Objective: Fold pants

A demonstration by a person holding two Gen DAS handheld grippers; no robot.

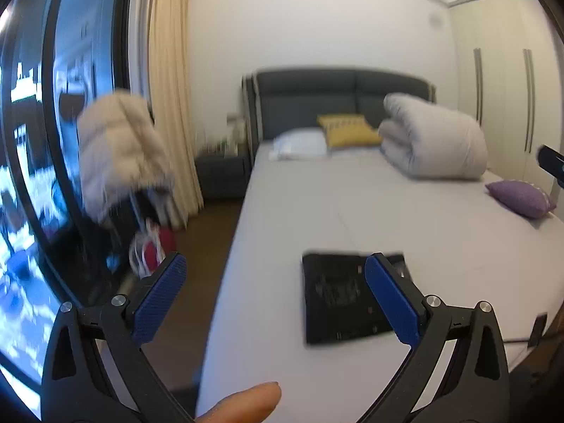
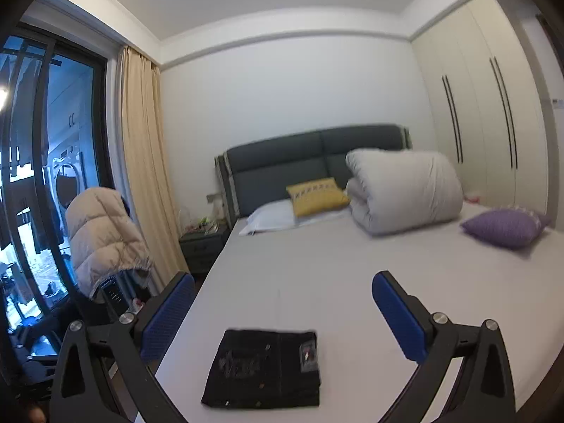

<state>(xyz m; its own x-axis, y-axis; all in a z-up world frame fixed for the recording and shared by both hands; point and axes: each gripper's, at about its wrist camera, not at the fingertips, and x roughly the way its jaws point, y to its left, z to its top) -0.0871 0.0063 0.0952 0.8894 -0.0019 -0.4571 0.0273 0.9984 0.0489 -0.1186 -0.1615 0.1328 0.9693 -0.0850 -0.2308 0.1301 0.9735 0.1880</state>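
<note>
Left wrist view
Left tongs [image 1: 275,275]: released, blue pads [image 1: 160,299] spread wide in the lower part of the frame, nothing between them; they hang above the bed, touching no cloth.
Pants [image 1: 335,299]: black, folded into a flat rectangle, lying on the bed at lower centre – the right pad crosses in front of their right edge.
Bed [image 1: 387,204]: pale sheet, filling the middle and right of the frame.
Headboard [image 1: 335,95]: dark grey, centre, against the white wall.
Bedding: a white pillow [image 1: 301,142], a yellow cushion [image 1: 349,130] and a rolled white quilt [image 1: 433,137] sit by the headboard; a purple cushion [image 1: 521,197] lies at the right edge.
Jacket [image 1: 120,155]: cream, puffy, blurred, at left in front of the window [image 1: 42,123].
Finger [image 1: 246,402]: a fingertip shows at the bottom edge.

Right wrist view
Right tongs [image 2: 283,299]: released – both blue pads stand far apart, gripping nothing, held above the bed.
Pants [image 2: 261,370]: folded black stack at lower centre, lying flat near the bed's near edge, between the two pads in the picture but lower down and clear of both.
Quilt [image 2: 405,190]: right of centre, beside the yellow cushion [image 2: 317,194].
Purple cushion [image 2: 504,227]: on the sheet at right.
Wardrobe [image 2: 476,123]: cream doors, upper right.
Curtain [image 2: 144,158]: beige, left of the headboard [image 2: 282,162].
Jacket [image 2: 102,236]: lower left, by the window [image 2: 53,141].
</note>
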